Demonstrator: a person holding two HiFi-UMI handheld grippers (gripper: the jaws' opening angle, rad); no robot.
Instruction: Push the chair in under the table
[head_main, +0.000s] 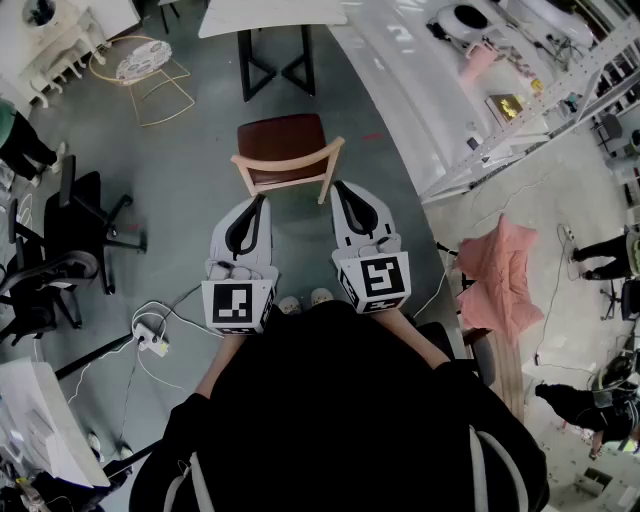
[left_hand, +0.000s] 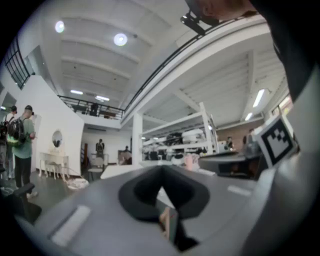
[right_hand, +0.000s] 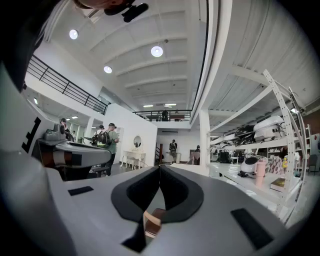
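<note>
Chair is stood on the floor, back turned near, seat facing the surface, well short of it. Left tool and right tool are held level at the back's two corners; contact can't be told. Jaws on both are pressed together, nothing clamped.

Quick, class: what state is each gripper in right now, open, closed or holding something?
Left gripper: closed, nothing between its jaws.
Right gripper: closed, nothing between its jaws.
</note>
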